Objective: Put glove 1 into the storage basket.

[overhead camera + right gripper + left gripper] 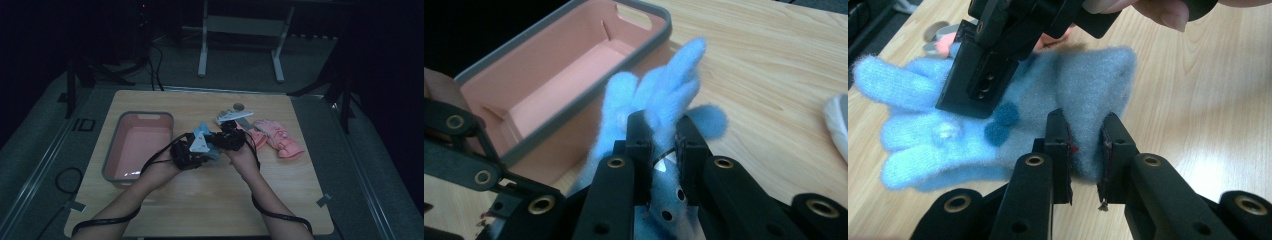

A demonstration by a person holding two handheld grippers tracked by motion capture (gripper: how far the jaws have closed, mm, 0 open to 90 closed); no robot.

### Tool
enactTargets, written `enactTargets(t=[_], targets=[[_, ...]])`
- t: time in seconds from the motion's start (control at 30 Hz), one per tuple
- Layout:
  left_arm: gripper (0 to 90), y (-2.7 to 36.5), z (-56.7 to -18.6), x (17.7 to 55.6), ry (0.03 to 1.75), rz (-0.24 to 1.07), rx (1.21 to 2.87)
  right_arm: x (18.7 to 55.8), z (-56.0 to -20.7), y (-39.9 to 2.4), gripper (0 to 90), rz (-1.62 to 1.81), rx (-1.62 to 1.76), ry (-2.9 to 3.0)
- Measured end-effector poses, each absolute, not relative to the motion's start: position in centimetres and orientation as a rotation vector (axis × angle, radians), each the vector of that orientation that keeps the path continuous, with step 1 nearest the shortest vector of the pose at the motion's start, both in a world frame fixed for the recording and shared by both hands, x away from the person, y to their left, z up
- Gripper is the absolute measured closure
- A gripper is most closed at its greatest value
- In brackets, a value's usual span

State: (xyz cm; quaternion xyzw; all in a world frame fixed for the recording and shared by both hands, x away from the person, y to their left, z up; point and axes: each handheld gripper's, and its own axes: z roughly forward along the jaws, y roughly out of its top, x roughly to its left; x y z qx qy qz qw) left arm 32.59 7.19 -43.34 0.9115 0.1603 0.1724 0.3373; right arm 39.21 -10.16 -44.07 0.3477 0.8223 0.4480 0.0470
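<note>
A fuzzy blue glove (202, 130) hangs above the middle of the wooden table (210, 200), stretched between both grippers. My left gripper (206, 149) is shut on its cuff; in the left gripper view the jaws (1084, 145) pinch the blue cuff edge (1088, 100). The glove has two dark blue pompoms (1000, 122). My right gripper (223, 136) is shut on the finger end, and in the right gripper view the blue fingers (674, 87) stick up past its closed jaws (663, 135). One black finger (975, 80) of the right gripper covers part of the glove.
A pink bin with a grey rim (145, 114) stands empty at the table's left, close behind the glove in the right gripper view (539, 55). A pair of pink gloves (277, 138) lies to the right. A small round disc (239, 106) rests near the far edge.
</note>
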Motion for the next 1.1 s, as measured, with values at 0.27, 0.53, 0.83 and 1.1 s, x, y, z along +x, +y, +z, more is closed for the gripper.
enactTargets(t=[0.27, 0.53, 0.83, 1.1], targets=[[78.7, 10.2, -42.7, 32.3, 0.460, 0.468, 2.388, 39.7, -43.4, -6.6, 81.6, 1.387, 1.007, 2.574], [78.8, 13.3, -42.3, 32.1, 0.509, 0.476, 2.404, 40.1, -43.2, -3.0, 81.8, 1.405, 0.966, 2.607], [78.7, 16.9, -42.4, 31.7, 0.573, 0.496, 2.418, 40.2, -43.1, 1.3, 81.9, 1.425, 0.914, 2.643], [78.7, 20.4, -43.2, 31.3, 0.627, 0.468, 2.436, 40.1, -44.3, 5.3, 81.9, 1.436, 0.883, 2.694]])
